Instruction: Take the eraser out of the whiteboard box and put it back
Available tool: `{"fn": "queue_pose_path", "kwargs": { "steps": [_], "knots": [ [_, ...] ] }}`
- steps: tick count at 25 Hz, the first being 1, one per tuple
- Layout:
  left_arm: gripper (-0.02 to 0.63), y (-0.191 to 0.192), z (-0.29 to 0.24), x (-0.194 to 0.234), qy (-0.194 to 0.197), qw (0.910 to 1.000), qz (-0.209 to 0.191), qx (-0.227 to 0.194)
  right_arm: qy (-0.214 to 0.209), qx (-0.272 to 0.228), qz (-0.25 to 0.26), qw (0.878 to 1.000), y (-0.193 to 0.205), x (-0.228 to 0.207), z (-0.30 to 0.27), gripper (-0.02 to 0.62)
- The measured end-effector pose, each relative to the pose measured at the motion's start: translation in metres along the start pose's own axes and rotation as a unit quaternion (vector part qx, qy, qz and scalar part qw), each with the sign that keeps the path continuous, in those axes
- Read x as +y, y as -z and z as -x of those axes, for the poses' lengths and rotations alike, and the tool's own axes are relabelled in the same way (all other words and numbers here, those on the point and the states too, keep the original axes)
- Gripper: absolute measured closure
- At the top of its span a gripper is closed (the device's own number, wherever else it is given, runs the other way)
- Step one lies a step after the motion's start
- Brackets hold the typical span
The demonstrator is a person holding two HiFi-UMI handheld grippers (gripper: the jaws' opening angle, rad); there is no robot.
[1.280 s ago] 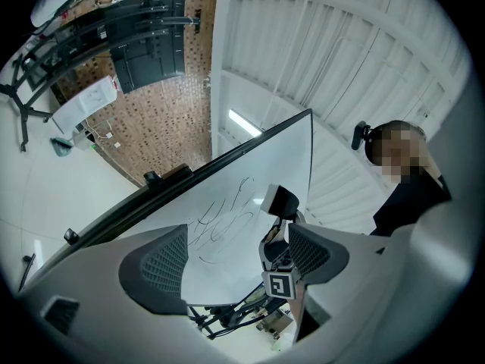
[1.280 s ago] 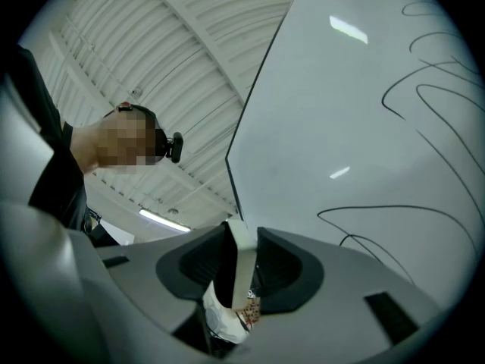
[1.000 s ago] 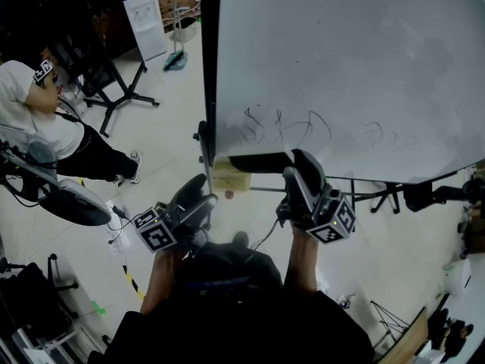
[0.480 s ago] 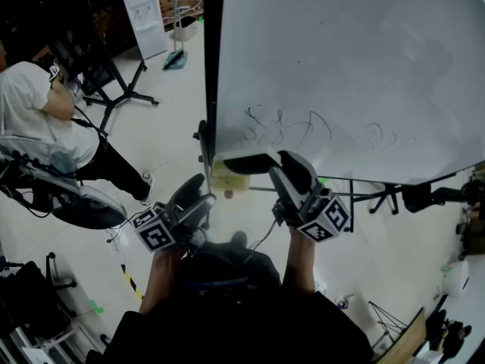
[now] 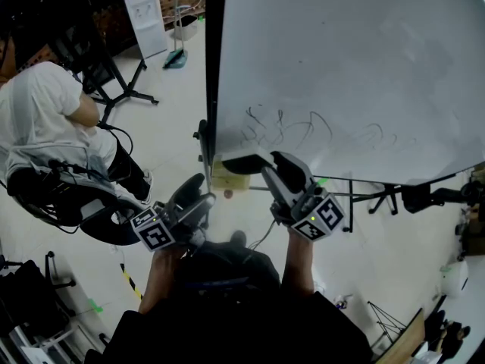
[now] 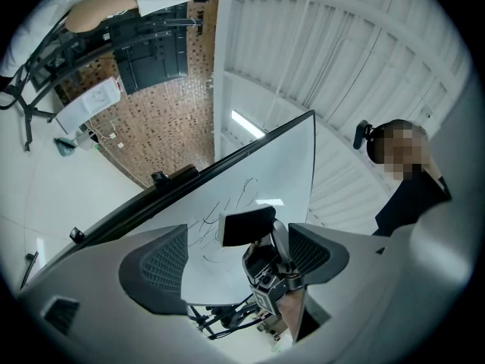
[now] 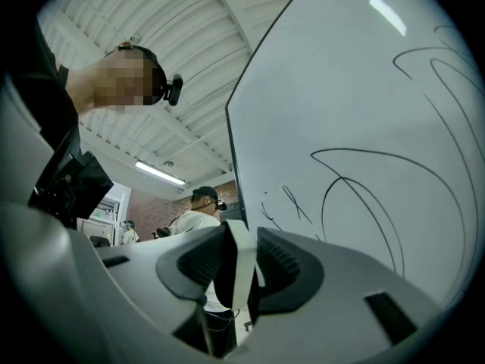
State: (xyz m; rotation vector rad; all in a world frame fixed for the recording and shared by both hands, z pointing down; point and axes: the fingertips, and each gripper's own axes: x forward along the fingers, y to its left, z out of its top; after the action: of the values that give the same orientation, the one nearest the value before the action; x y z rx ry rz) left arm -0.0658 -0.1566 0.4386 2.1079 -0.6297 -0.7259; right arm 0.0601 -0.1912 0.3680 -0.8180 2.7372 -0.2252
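A large whiteboard (image 5: 348, 67) with faint black scribbles fills the head view. Under its lower left corner hangs a small pale box (image 5: 227, 179). My right gripper (image 5: 274, 165) is shut on the black eraser (image 5: 242, 161), which it holds just above that box by the board's bottom edge. In the right gripper view the eraser (image 7: 236, 252) stands edge-on, white felt and black back, pinched between both jaws of the gripper (image 7: 239, 275). My left gripper (image 5: 201, 194) is open and empty, low and to the left of the box. From the left gripper (image 6: 239, 258) view the eraser (image 6: 246, 226) shows ahead.
A person in a white shirt (image 5: 42, 112) sits on a chair at the left. Black stand legs (image 5: 121, 97) and a white sign (image 5: 145, 21) are on the floor behind. The whiteboard's own stand legs (image 5: 383, 196) spread to the right.
My right gripper has carried the eraser down and to the left, closer to the box. The left gripper has stayed put. The seated person at left has shifted.
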Motion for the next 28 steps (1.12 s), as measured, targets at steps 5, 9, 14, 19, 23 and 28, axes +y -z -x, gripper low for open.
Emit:
{"fn": "queue_pose_path", "kwargs": {
  "steps": [5, 9, 14, 19, 23, 28],
  "knots": [
    [0.198, 0.0, 0.001, 0.001, -0.002, 1.0, 0.0, 0.001, 0.002, 0.017, 0.008, 1.0, 0.009, -0.001, -0.002, 0.443],
    [0.198, 0.0, 0.001, 0.0, -0.002, 1.0, 0.001, -0.001, 0.003, 0.034, 0.014, 0.999, 0.019, -0.002, -0.004, 0.443],
    [0.198, 0.0, 0.002, 0.002, -0.003, 1.0, 0.001, 0.0, 0.001, 0.055, 0.018, 0.998, 0.033, -0.004, -0.006, 0.443],
    [0.198, 0.0, 0.002, 0.002, -0.004, 1.0, 0.001, -0.001, -0.001, 0.084, 0.028, 0.996, 0.049, -0.004, -0.009, 0.443],
    [0.198, 0.001, 0.003, 0.002, -0.005, 1.0, 0.001, 0.0, -0.004, 0.105, 0.036, 0.994, 0.06, -0.004, -0.011, 0.443],
    [0.198, 0.001, 0.003, 0.002, -0.005, 1.0, 0.002, -0.001, -0.008, 0.121, 0.039, 0.992, 0.069, -0.003, -0.011, 0.443]
  ]
}}
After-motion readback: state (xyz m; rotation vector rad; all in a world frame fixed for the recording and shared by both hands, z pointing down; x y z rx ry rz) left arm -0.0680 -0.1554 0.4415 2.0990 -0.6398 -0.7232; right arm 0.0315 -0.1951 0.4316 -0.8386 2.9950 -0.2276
